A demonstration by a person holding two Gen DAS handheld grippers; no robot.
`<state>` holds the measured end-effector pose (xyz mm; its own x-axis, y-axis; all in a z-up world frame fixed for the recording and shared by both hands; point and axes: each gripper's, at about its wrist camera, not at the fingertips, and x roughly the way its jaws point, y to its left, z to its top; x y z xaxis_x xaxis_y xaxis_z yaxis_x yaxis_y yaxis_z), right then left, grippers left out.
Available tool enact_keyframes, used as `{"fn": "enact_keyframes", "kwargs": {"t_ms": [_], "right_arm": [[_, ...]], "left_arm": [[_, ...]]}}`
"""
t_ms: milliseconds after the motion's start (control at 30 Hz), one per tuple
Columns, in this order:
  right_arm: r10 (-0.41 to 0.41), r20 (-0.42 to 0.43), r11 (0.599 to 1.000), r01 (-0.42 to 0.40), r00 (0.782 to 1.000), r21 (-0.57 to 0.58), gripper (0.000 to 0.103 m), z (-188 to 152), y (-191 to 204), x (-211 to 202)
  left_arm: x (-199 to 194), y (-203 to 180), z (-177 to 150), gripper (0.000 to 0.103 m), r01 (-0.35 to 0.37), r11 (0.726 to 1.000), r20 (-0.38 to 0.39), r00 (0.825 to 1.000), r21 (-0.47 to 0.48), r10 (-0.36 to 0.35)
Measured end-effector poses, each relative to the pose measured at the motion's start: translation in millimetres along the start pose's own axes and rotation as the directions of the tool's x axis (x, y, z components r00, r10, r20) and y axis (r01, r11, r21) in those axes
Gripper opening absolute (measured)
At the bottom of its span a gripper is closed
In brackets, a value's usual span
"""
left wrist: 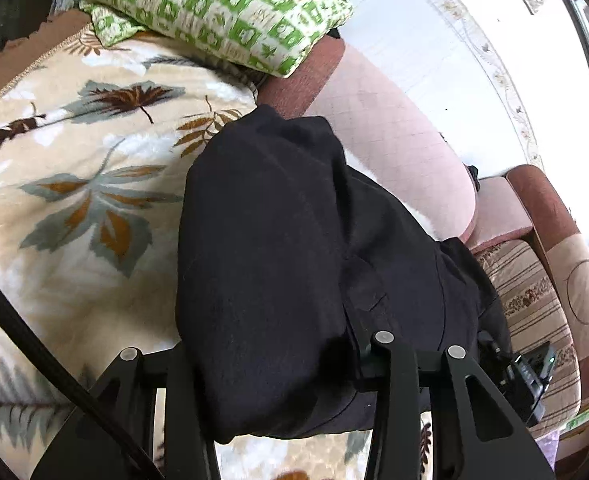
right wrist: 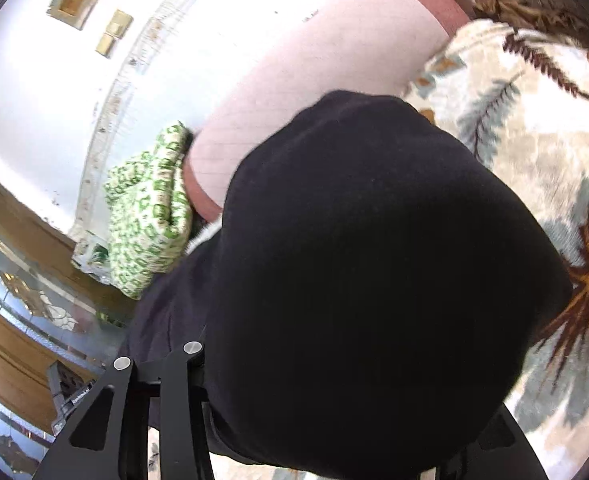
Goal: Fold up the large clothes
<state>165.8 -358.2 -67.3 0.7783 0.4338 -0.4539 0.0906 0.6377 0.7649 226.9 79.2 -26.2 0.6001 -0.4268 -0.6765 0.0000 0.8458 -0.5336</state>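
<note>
A large black garment (left wrist: 294, 264) lies bunched over a cream blanket with a leaf print (left wrist: 74, 184). In the left wrist view it drapes over my left gripper (left wrist: 286, 364) and hides the fingertips; the jaws look closed on the cloth. In the right wrist view the same black garment (right wrist: 374, 260) covers most of my right gripper (right wrist: 314, 380); only the left finger (right wrist: 182, 384) shows, and the fabric appears pinched between the jaws. The other gripper's body (left wrist: 530, 376) shows at the garment's right edge.
A green-and-white patterned pillow (left wrist: 222, 12) lies at the blanket's far end, also in the right wrist view (right wrist: 146, 216). A pink sofa back (left wrist: 394, 148) runs behind. A striped cushion (left wrist: 534, 312) sits right. A black cable (left wrist: 34, 344) crosses lower left.
</note>
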Motion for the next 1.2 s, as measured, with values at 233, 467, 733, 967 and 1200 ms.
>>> {"fn": "enact_keyframes", "kwargs": {"t_ms": [233, 467, 733, 967, 1200], "right_arm": [[-0.037, -0.08, 0.998, 0.033, 0.996, -0.048, 0.055, -30.9, -10.7, -24.9], [-0.137, -0.206, 0.989, 0.146, 0.969, 0.028, 0.08, -47.4, -61.3, -32.2], [-0.392, 0.167, 0.911, 0.407, 0.905, -0.062, 0.081, -20.2, -45.3, -113.1], [-0.175, 0.081, 0.946, 0.19, 0.981, -0.264, 0.057, 0.7, 23.4, -16.9], [-0.39, 0.023, 0.877, 0.379, 0.921, -0.296, 0.057, 20.7, -4.9, 84.9]], "left_arm": [[-13.4, 6.1, -34.2, 0.046, -0.086, 0.996, -0.086, 0.992, 0.03, 0.088], [-30.6, 21.2, -36.2, 0.053, -0.103, 0.994, -0.109, 0.988, 0.027, 0.106], [-75.1, 13.1, -7.8, 0.063, -0.219, 0.976, 0.122, 0.969, 0.019, 0.215], [-10.2, -65.1, 34.1, 0.073, -0.28, 0.935, 0.16, 0.955, 0.219, 0.248], [107.4, -29.1, 64.9, 0.083, -0.4, 0.888, 0.027, 0.914, 0.226, 0.404]]}}
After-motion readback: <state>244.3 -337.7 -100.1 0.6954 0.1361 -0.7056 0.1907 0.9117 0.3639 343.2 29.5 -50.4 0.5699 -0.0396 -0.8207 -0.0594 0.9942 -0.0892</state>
